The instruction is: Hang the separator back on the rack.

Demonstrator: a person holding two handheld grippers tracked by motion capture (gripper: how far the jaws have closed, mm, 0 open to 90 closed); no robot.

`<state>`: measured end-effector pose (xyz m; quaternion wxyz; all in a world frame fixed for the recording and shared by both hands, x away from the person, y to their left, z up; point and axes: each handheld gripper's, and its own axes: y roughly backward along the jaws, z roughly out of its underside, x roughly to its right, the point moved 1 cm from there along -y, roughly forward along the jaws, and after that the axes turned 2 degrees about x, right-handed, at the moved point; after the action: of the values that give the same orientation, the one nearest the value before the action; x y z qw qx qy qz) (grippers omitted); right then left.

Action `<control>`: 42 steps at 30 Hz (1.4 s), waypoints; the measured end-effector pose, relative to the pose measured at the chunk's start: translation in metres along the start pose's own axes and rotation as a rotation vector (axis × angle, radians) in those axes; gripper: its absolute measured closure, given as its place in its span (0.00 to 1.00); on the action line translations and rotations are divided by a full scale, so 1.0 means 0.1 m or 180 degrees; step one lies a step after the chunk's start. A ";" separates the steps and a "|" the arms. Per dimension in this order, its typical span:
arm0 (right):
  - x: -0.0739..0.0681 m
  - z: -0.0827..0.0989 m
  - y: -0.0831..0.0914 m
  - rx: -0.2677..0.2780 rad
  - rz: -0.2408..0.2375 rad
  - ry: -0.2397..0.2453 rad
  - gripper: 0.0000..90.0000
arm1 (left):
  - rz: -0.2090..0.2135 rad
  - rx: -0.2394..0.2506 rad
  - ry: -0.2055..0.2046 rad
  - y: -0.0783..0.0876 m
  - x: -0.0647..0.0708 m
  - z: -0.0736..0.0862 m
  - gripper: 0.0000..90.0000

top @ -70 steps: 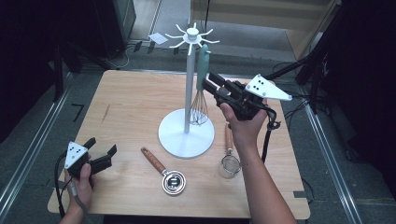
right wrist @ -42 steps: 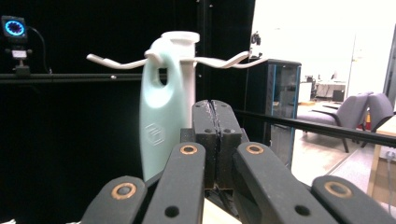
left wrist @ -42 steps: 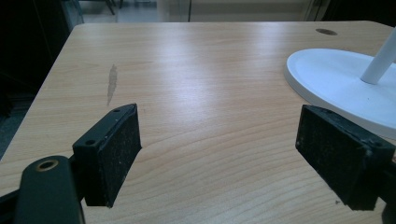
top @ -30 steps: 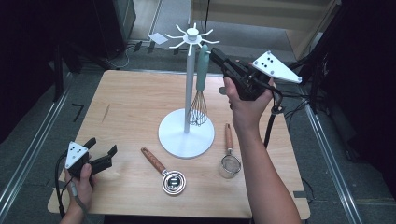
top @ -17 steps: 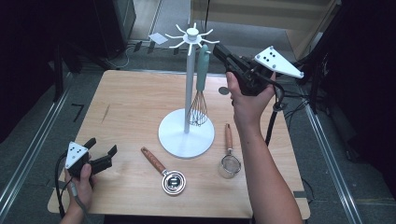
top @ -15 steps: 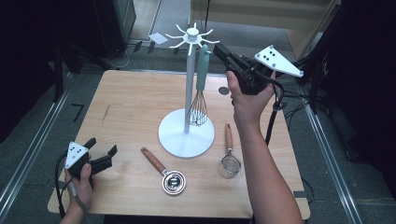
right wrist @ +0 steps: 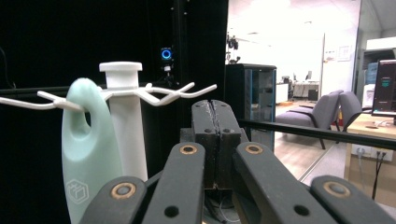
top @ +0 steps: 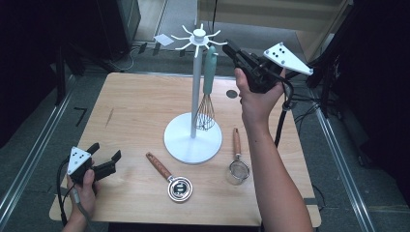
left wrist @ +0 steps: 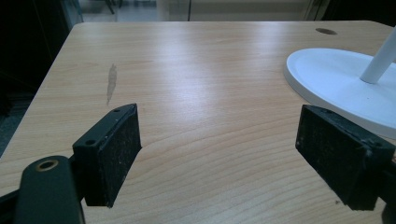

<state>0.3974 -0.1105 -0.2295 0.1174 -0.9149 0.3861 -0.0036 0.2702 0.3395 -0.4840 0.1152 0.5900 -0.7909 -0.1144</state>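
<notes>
Right gripper (top: 231, 48), fingers pressed together and empty, sits at 3 o'clock of the whisk (top: 207, 92); left gripper (top: 104, 158) fingers wide, empty.

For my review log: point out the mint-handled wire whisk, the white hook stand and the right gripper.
Mint-handled wire whisk (top: 209, 70), high view, handle.
White hook stand (top: 195, 72), high view, pole.
Right gripper (right wrist: 215, 114), right gripper view, closed jaw tips.

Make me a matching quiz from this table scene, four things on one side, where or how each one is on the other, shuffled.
Things:
1. whisk
2. strainer
3. left tool
4. right tool

States:
A. jaws shut, raised beside the rack's top
B. hanging from a hook of the white rack
C. jaws open, low over the table's near left corner
D. lying on the table right of the rack's base

Pairs: 1-B, 2-D, 3-C, 4-A
</notes>
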 end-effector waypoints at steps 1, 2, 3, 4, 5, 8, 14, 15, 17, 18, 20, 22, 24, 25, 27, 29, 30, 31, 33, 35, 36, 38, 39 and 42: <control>0.00 -0.01 0.00 0.0010 -0.0004 -0.0015 1.00 | 0.0002 0.0008 0.0002 0.00 0.00 0.00 0.16; 0.00 -0.01 0.01 0.0019 -0.0019 -0.0017 1.00 | 0.0002 0.0004 0.0002 0.00 0.00 0.00 0.16; -0.01 -0.02 0.01 0.0025 -0.0023 -0.0008 1.00 | 0.0001 0.0009 0.0003 0.00 0.00 0.00 0.16; -0.01 -0.03 0.01 0.0038 -0.0044 0.0000 1.00 | 0.0003 0.0018 0.0005 0.00 0.00 0.00 0.16; -0.02 -0.03 0.01 0.0047 -0.0068 0.0010 1.00 | 0.0003 0.0016 0.0007 0.00 0.00 0.00 0.16; -0.05 -0.03 0.01 0.0043 -0.0099 0.0029 1.00 | 0.0002 0.0013 0.0009 0.00 0.00 0.00 0.16; -0.09 -0.03 0.03 0.0038 -0.0156 0.0069 1.00 | 0.0003 0.0013 0.0009 0.00 0.00 0.00 0.16; -0.09 -0.03 0.03 0.0041 -0.0167 0.0070 1.00 | 0.0001 0.0014 0.0006 0.00 0.00 0.00 0.16; -0.11 -0.04 0.05 0.0052 -0.0196 0.0083 1.00 | 0.0006 0.0013 0.0005 0.00 0.00 0.00 0.16; -0.12 -0.04 0.06 0.0051 -0.0202 0.0084 1.00 | 0.0006 0.0013 0.0003 0.00 0.01 0.00 0.16; -0.14 -0.05 0.07 0.0064 -0.0226 0.0092 1.00 | 0.0006 0.0011 0.0001 0.00 0.01 0.00 0.16; -0.17 -0.06 0.09 0.0078 -0.0245 0.0114 1.00 | 0.0010 0.0006 -0.0004 0.00 0.01 0.00 0.16; -0.20 -0.07 0.10 0.0076 -0.0271 0.0129 1.00 | 0.0004 -0.0010 -0.0012 0.00 0.01 0.00 0.16; -0.22 -0.07 0.11 0.0079 -0.0275 0.0134 1.00 | 0.0006 -0.0003 -0.0012 0.00 0.01 0.00 0.16; -0.23 -0.08 0.11 0.0074 -0.0278 0.0140 1.00 | 0.0006 -0.0004 -0.0013 0.00 0.01 0.00 0.16; -0.27 -0.08 0.12 0.0077 -0.0308 0.0168 1.00 | 0.0008 -0.0017 -0.0013 0.00 0.01 0.00 0.16; -0.28 -0.08 0.12 0.0074 -0.0307 0.0160 1.00 | 0.0004 -0.0009 -0.0011 0.00 0.01 0.00 0.16; -0.29 -0.08 0.12 0.0083 -0.0310 0.0167 1.00 | 0.0011 -0.0011 -0.0013 0.00 0.01 0.00 0.16; -0.30 -0.07 0.12 0.0080 -0.0317 0.0151 1.00 | 0.0007 0.0002 -0.0007 0.00 0.01 0.00 0.16; -0.30 -0.05 0.13 0.0072 -0.0320 0.0134 1.00 | 0.0009 0.0000 -0.0007 0.00 0.01 0.00 0.16; -0.30 -0.05 0.13 0.0066 -0.0312 0.0130 1.00 | 0.0009 -0.0001 -0.0008 0.00 0.01 0.00 0.16; -0.29 -0.04 0.15 0.0071 -0.0285 0.0149 1.00 | 0.0009 -0.0004 -0.0006 0.00 0.01 0.00 0.16; -0.29 -0.03 0.16 0.0053 -0.0265 0.0149 1.00 | 0.0010 0.0000 -0.0001 0.00 0.01 0.00 0.16; -0.27 0.01 0.19 0.0000 -0.0243 0.0140 1.00 | 0.0013 0.0023 0.0007 0.00 0.00 0.00 0.16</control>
<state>0.3647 -0.1042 -0.2323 0.1086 -0.9287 0.3535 -0.0281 0.2699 0.3391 -0.4843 0.1142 0.5888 -0.7924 -0.1107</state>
